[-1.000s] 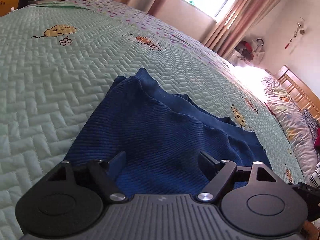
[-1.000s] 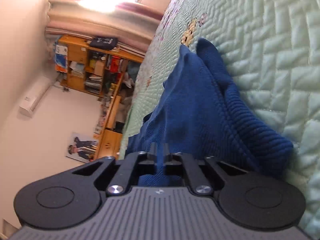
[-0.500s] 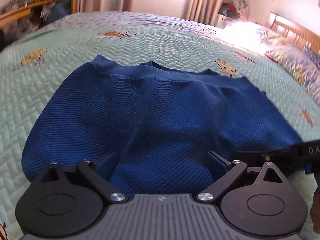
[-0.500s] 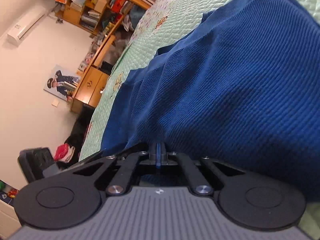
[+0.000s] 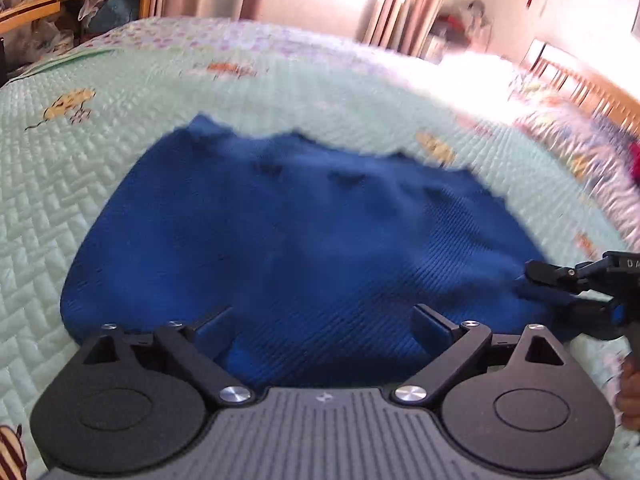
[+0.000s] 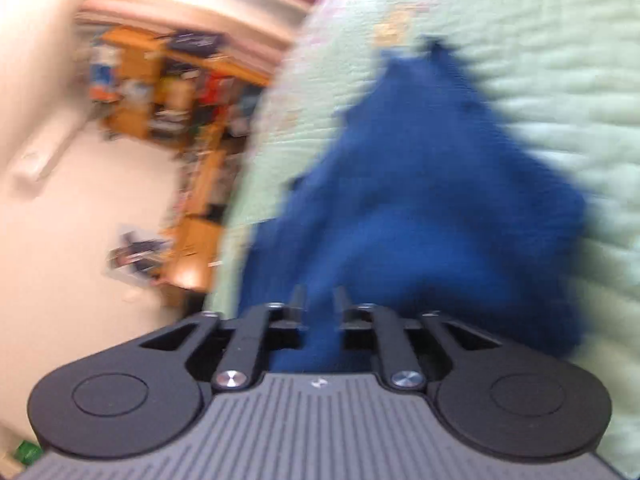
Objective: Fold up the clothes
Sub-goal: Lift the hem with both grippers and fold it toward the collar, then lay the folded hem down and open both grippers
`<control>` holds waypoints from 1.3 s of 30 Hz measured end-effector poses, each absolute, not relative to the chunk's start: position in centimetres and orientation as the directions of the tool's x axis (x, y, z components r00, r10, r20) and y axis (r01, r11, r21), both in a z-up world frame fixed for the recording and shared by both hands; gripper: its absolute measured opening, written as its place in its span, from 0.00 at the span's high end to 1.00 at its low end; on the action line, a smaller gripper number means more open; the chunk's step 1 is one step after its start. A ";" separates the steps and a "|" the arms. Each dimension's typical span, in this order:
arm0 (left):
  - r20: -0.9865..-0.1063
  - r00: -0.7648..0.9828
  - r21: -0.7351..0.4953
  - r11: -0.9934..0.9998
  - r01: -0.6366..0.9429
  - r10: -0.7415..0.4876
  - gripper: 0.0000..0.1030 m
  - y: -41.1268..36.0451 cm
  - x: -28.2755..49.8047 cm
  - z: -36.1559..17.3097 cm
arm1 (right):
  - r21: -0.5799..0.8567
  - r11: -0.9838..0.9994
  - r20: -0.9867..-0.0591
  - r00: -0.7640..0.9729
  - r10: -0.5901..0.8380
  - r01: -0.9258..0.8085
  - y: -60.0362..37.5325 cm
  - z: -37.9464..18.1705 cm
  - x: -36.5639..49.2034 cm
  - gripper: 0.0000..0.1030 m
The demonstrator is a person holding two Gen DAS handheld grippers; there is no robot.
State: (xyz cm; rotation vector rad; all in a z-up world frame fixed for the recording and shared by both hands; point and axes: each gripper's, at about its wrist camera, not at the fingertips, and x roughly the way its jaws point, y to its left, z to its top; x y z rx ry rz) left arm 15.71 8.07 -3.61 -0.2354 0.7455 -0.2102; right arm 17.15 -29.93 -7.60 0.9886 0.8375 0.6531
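A dark blue ribbed garment (image 5: 300,232) lies spread across the pale green quilted bedspread (image 5: 60,184). My left gripper (image 5: 320,316) hovers over the garment's near edge. Its jaws are wide and still opening, and only flat cloth shows beneath the gap. My right gripper (image 5: 548,290) reaches in at the garment's right corner. In the blurred right wrist view, the right gripper (image 6: 320,296) has its jaws opening to a narrow gap. A ridge of the garment (image 6: 420,200) runs between the fingers.
Wooden shelves (image 6: 160,92) packed with things line the wall beyond the bed's far side. Curtains (image 5: 400,4) hang at a bright window. A wooden headboard (image 5: 580,84) and patterned bedding (image 5: 580,140) lie to the right. A hand (image 5: 628,396) shows at the right edge.
The left gripper has spread wider and drawn back, so more of the garment shows. The right gripper's jaws, pinched shut on the cloth half a second ago, have parted. Its view has swung round.
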 end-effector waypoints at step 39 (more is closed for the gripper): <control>-0.532 0.744 -0.649 0.759 -0.050 -0.405 0.14 20.3 31.2 -6.7 | 0.958 0.281 -0.265 0.538 0.801 0.053 -24.3 -11.2 33.1 0.68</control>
